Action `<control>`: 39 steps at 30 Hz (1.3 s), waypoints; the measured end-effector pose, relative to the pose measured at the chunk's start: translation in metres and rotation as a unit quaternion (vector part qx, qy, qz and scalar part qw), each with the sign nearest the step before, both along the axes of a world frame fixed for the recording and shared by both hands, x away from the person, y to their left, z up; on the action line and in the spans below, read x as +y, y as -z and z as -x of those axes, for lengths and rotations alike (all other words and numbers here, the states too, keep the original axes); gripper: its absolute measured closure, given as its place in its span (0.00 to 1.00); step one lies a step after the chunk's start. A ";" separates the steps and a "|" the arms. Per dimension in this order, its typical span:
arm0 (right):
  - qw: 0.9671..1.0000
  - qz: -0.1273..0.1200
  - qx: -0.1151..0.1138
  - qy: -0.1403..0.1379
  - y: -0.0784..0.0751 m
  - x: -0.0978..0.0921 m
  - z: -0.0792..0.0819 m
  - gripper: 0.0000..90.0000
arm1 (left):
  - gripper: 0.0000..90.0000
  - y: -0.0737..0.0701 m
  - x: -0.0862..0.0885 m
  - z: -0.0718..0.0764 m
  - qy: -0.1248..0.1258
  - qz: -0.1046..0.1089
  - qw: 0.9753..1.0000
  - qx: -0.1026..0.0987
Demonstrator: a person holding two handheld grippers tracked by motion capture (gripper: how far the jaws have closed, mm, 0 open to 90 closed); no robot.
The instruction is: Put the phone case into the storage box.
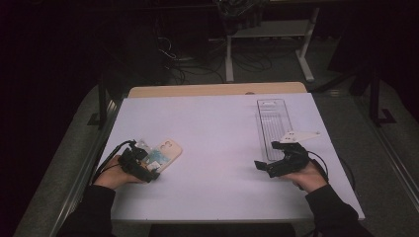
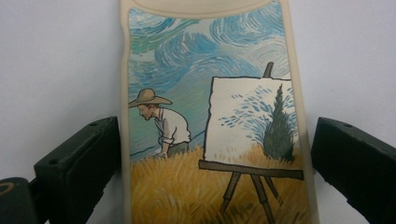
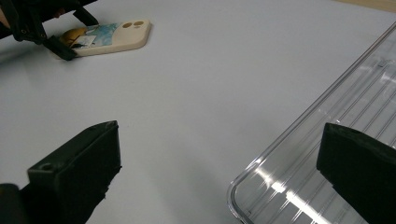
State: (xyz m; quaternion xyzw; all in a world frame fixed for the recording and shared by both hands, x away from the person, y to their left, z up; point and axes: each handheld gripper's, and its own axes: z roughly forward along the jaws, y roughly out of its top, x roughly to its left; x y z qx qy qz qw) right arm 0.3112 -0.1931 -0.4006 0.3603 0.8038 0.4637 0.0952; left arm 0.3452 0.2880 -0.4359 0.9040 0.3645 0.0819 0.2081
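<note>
two grippers work over a wide white table [image 1: 212,148], its top smooth and matte, rectangular, with a strip of pale wood showing along the far edge. next in size is a clear plastic tray [image 1: 273,126], long and narrow with rounded corners and fine ribs running along its floor; it lies flat on the right half of the table, and in the right gripper view its glossy near corner catches the light. smaller is the phone case [image 1: 165,152], a cream, rubbery-looking shell with rounded corners and a raised camera block, lying flat on the left side of the table, well apart from the tray. its back carries a painted scene (swirling blue sky, yellow field, a figure in a straw hat, an easel). the left gripper [image 2: 212,154] has its blocky black jaws spread wide on either side of the case's lower end, with a small gap showing at each side, so it grips nothing. the right gripper [image 3: 219,168] rests low near the tray's near end, jaws wide apart and holding nothing, one jaw over the tray's corner.
</note>
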 end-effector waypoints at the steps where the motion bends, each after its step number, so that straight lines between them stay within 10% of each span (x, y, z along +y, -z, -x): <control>1: 1.000 0.000 0.000 0.000 0.000 0.000 0.000 0.00 | 0.02 0.000 0.000 0.000 0.000 0.000 1.000 -0.001; 39: 1.000 -0.001 0.000 0.000 0.000 0.000 0.000 0.00 | 0.12 -0.010 0.002 -0.005 -0.015 0.001 1.000 0.023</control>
